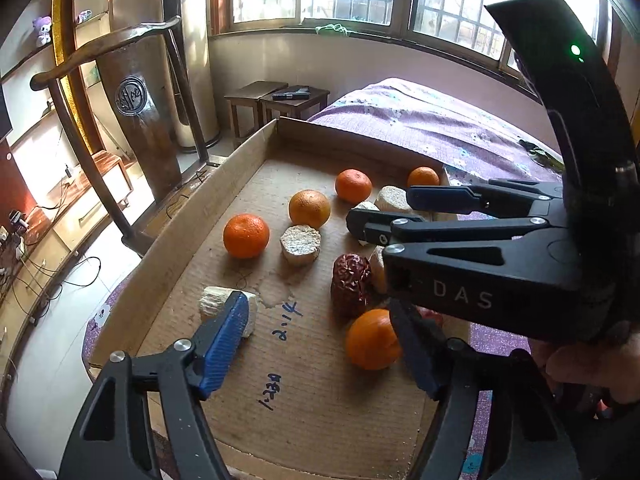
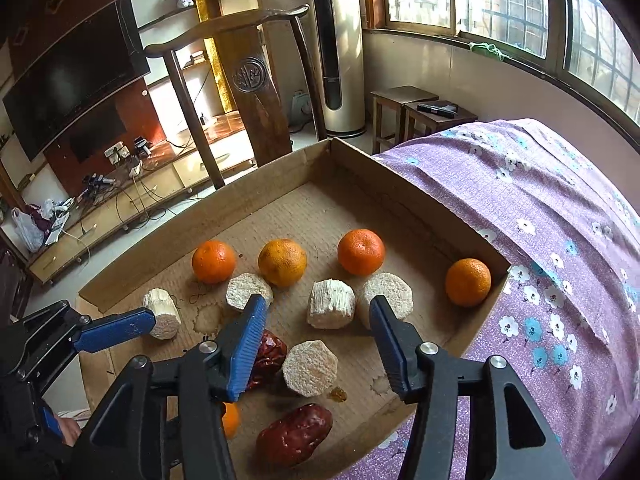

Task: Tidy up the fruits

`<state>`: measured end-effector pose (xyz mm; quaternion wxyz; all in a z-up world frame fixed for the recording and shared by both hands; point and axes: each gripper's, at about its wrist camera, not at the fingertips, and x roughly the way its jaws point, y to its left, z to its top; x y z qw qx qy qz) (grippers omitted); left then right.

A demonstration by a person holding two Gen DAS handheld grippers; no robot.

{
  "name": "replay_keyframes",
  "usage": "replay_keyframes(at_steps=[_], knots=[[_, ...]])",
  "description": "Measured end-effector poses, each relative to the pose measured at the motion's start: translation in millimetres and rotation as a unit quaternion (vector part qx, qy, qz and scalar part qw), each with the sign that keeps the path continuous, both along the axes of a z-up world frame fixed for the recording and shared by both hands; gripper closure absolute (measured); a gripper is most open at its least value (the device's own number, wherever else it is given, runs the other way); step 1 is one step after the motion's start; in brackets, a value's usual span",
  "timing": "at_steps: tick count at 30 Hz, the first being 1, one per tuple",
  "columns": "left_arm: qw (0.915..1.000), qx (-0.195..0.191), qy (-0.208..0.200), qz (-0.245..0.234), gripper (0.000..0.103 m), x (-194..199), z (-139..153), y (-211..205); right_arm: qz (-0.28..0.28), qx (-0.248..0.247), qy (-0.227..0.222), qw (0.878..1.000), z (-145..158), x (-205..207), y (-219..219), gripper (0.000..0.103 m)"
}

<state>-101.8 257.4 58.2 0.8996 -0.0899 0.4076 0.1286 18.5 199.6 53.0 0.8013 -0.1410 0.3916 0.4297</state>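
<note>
Both the left gripper [image 1: 320,344] and right gripper [image 2: 320,344] hang released; the oranges [image 2: 362,251] at frame centre look firm, smooth, roll-prone, best pinched across the middle.

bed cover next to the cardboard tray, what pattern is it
Purple bed cover with small white and blue flowers; clearest in the right wrist view.

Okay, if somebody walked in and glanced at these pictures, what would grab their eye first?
Probably the bright round oranges lined up along the far side of the shallow brown cardboard tray, with pale rough cylindrical chunks just in front of them. Next, the wrinkled dark red dates at the near edge, and the right gripper hovering above them, blue-padded jaws open.
</note>
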Motion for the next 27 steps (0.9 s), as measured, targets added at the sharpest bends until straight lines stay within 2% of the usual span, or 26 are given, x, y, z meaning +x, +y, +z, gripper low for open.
replay_keyframes(at_steps=[6,9,16,19,21,27], knots=[[0.9997,0.019,-0.012,0.012,0.014,-6,7,-4,-0.020,0.011,-0.006,1.000,9,-4,-15,0.039],[0.9994,0.022,-0.018,0.022,0.014,-10,8,-4,-0.037,0.018,-0.009,0.999,14,-7,-28,0.032],[0.9955,0.051,-0.047,0.065,0.014,-18,19,-5,-0.088,0.022,-0.030,0.995,23,-22,-69,0.026],[0.9943,0.057,-0.059,0.069,0.014,-19,23,-8,-0.116,0.036,-0.033,0.992,25,-30,-90,0.026],[0.9941,0.057,-0.062,0.068,0.013,-20,26,-11,-0.132,0.049,-0.030,0.990,26,-36,-101,0.021],[0.9911,0.078,-0.075,0.077,0.011,-25,31,-24,-0.136,0.064,-0.037,0.988,29,-52,-114,0.017]])
